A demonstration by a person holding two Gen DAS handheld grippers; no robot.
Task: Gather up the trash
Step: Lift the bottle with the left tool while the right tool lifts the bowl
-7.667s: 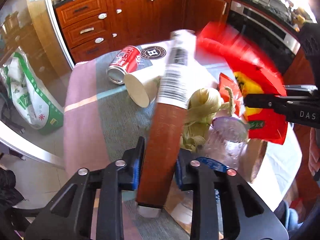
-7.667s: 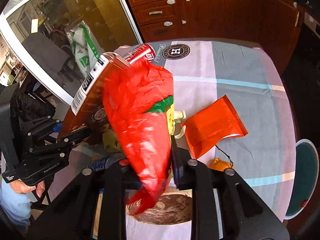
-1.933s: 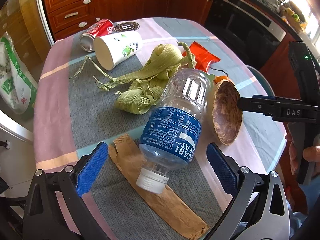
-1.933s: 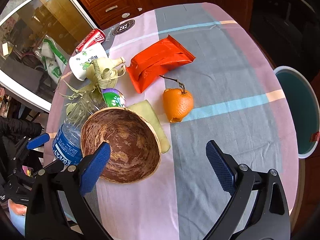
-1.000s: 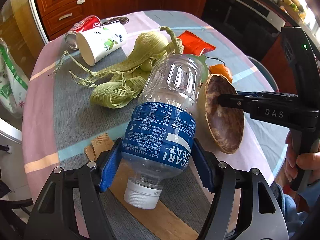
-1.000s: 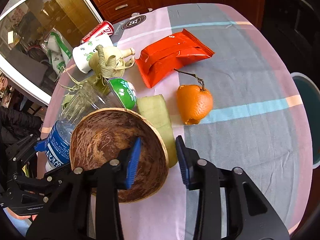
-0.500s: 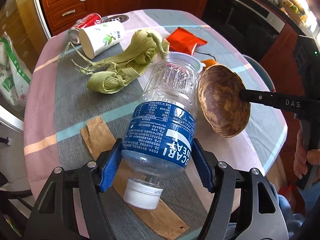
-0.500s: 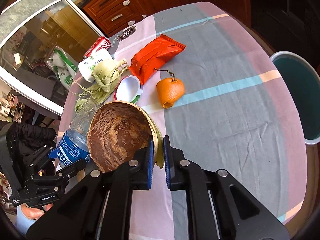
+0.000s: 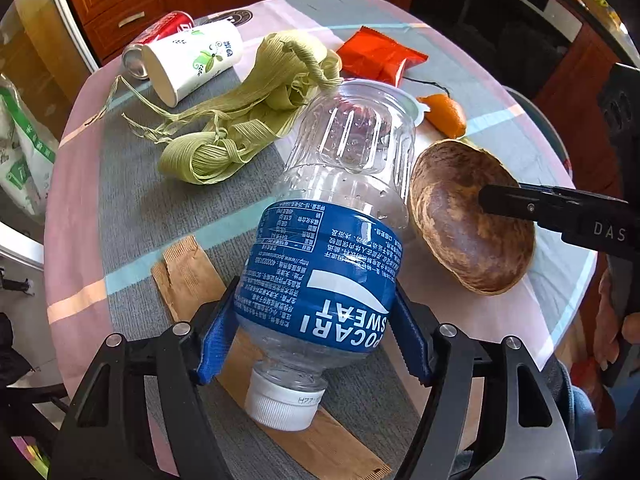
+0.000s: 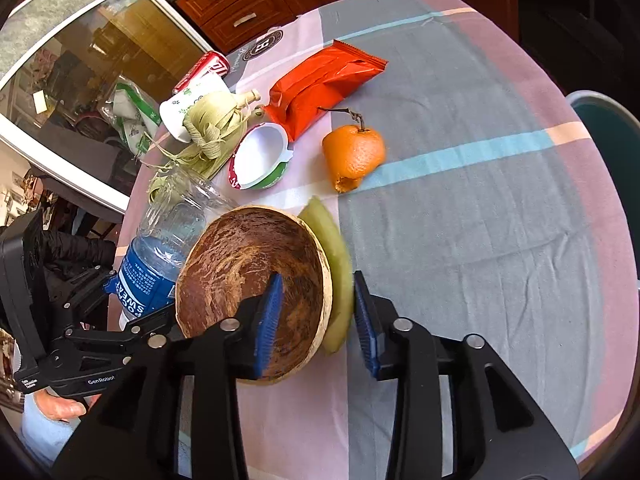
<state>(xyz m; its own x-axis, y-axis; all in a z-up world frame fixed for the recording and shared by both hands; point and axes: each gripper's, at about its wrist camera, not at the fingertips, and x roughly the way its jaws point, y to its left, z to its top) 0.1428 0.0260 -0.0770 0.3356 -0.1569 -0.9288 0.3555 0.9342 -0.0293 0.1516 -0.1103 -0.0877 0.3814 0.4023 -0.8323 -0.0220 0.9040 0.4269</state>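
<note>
My left gripper (image 9: 314, 312) is shut on a clear plastic bottle (image 9: 348, 168) with a blue label, cap toward the camera, held tilted above the table. A brown shell-like bowl (image 10: 248, 280) stands on edge beside the bottle (image 10: 168, 240). My right gripper (image 10: 318, 312) straddles the bowl's near rim and its jaws are opening. One blue pad sits inside the bowl and the other stands clear of the rim. A pale green rind (image 10: 340, 264) lies just behind the bowl. The left wrist view shows one finger of the right gripper (image 9: 504, 204) inside the bowl (image 9: 460, 232).
On the striped tablecloth (image 10: 480, 240) lie a paper cup (image 9: 192, 60), a red can (image 9: 160, 36), corn husks (image 9: 248, 112), a red wrapper (image 10: 320, 80), an orange peel (image 10: 354, 152), a small white cup (image 10: 260, 156) and a brown paper strip (image 9: 188, 276). A teal bin (image 10: 600, 120) stands beyond the table's right edge.
The right gripper's jaws, shut on the bowl's rim half a second ago, have parted. The bottle stays clamped in the left gripper.
</note>
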